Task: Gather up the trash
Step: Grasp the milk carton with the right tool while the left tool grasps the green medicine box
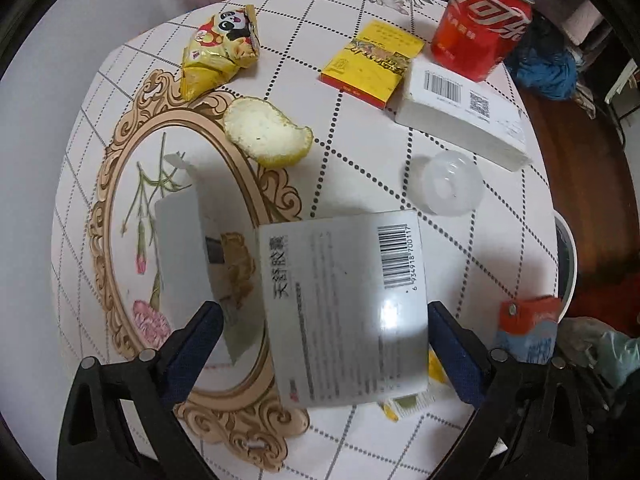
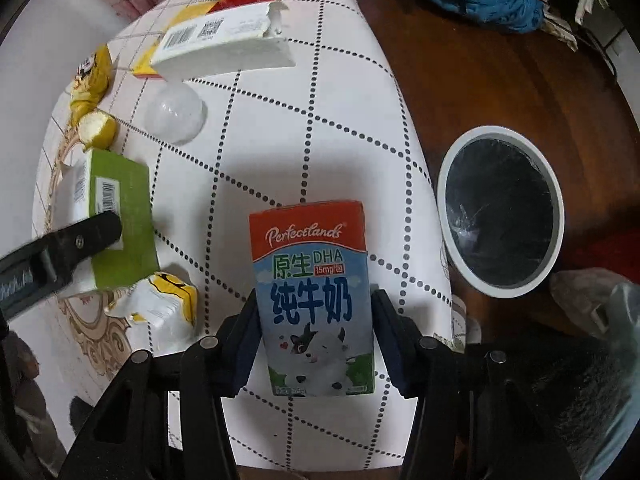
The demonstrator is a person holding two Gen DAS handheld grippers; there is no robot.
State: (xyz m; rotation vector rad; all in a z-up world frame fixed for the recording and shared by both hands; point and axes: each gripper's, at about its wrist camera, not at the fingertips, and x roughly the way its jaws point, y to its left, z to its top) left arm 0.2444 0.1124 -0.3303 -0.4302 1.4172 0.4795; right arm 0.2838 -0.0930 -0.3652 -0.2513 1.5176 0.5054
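Round table with white dotted-grid cloth (image 2: pixel 320 120). Right gripper (image 2: pixel 314 340) clamps upright red-and-blue milk carton (image 2: pixel 310 300); black-lined white bin (image 2: pixel 500 216) lies to its right (nearer this arm). Left gripper (image 1: pixel 324 344) pinches flat white-and-green cardboard box (image 1: pixel 340 308).

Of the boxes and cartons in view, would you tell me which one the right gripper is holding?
The right gripper holds the upright milk carton with the red top and cartoon cow. The white barcode box lies on the table, and the green-sided box is in the left gripper.
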